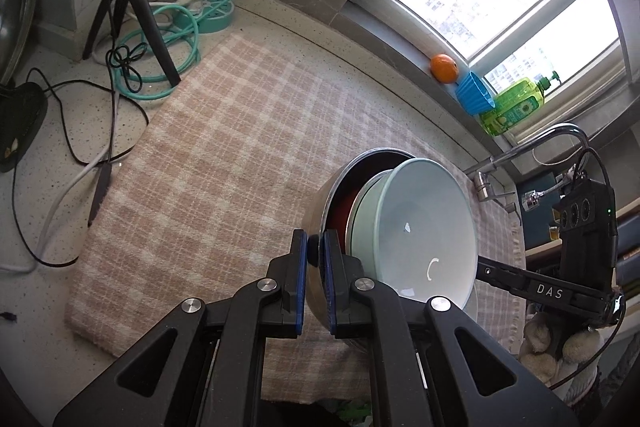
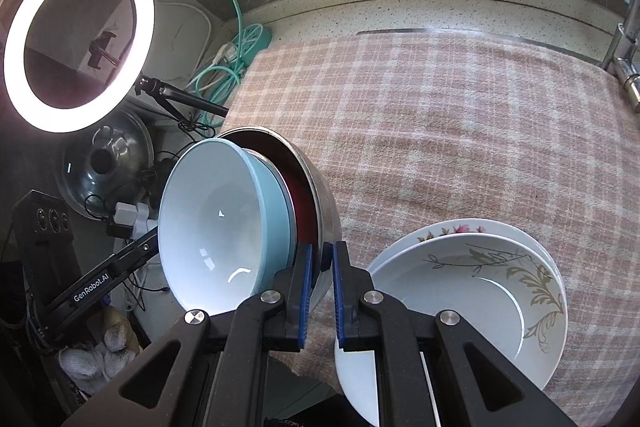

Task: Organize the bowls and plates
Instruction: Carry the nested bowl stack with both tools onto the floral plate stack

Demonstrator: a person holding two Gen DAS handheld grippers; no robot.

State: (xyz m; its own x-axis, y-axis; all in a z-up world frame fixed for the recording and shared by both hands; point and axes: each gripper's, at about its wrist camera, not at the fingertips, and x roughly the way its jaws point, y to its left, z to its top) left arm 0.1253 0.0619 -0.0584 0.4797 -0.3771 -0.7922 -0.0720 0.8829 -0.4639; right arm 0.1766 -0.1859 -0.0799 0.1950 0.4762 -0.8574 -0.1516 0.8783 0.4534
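The nested stack of bowls (image 1: 400, 227) hung tilted above the pink-and-cream checked cloth (image 1: 224, 147), pinched on opposite sides of its outermost shell, a shiny stainless-steel bowl (image 1: 320, 203). The left gripper (image 1: 316, 283) had its blue-padded jaws nearly closed on that steel rim, and the right gripper (image 2: 322, 291) clamped the same rim from the other side, its jaws just as narrow. Inside the steel bowl sat a dark red bowl (image 2: 300, 207), then what looked like a pale flat dish, though only its edge showed, and innermost a pale blue ceramic bowl (image 2: 212, 223) with its white inside facing the cameras. Just beside the right gripper, on the cloth, lay two stacked white plates: a deep one with a grey leaf pattern (image 2: 480, 307) on top of one with pink flowers on its rim (image 2: 460, 229). Farther off, a lit ring light on a black tripod (image 2: 80, 39) stood by a coiled teal power strip (image 1: 208, 11). On the windowsill sat an orange fruit (image 1: 444, 67), a blue fluted cup (image 1: 476, 95) and a green soap bottle (image 1: 516, 103), with a chrome tap (image 1: 532, 147) below them.
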